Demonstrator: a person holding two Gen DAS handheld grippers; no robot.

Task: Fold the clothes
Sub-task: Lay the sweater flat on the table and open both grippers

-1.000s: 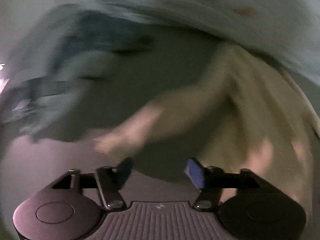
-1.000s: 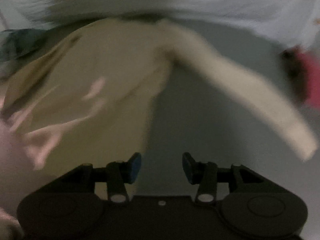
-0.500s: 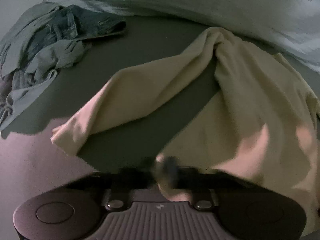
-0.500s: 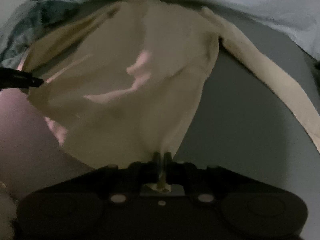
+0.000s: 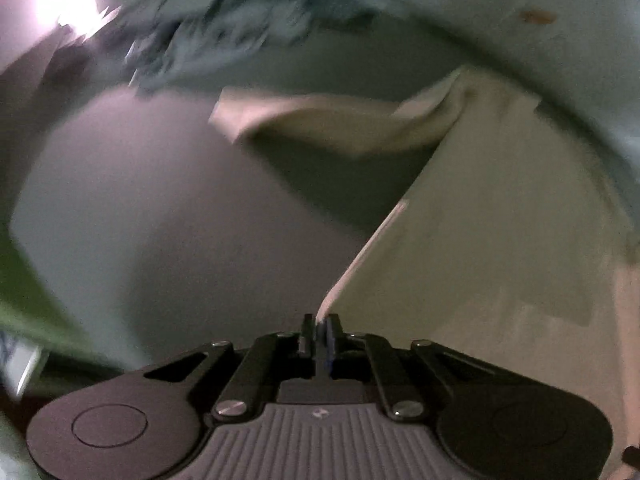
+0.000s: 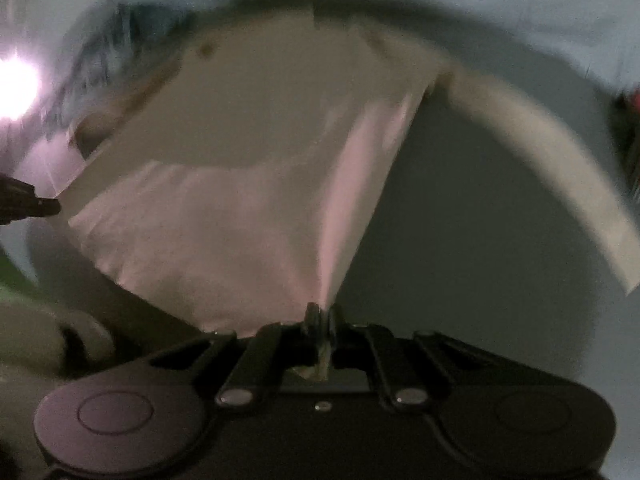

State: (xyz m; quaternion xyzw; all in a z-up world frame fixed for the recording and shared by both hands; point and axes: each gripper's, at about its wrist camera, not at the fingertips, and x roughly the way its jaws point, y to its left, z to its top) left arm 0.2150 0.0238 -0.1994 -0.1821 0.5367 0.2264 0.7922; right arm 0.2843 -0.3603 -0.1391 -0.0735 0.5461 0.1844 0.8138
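Grey, dimly lit bedding (image 5: 168, 208) fills both wrist views, with a pale quilt (image 5: 480, 8) bunched along the far edge and a blurred heap of blue-grey clothes (image 5: 240, 32) at the far left.

On it lies the cream long-sleeved top (image 6: 256, 128), its body stretched between the two grippers and running away from them toward the quilt. The left gripper (image 5: 318, 330) is pinched tight on one near corner of the top's hem; the cloth edge rises straight out from between its fingers, though its jaws seem to be easing open a shade. The right gripper (image 6: 322, 320) is clamped on the other near corner, cloth caught between its fingers as well. In the right wrist view the left gripper's dark tip shows at the far left, at the opposite hem corner, so the hem is drawn taut from left to right between both hands.

From each gripper the garment's long axis points away, hem near, shoulders far. One sleeve (image 5: 304, 116) trails out to the left and the other sleeve (image 6: 552, 168) curves out to the right. Both hands are about equally near the hem; any fold probably carries this near edge toward the far shoulders.
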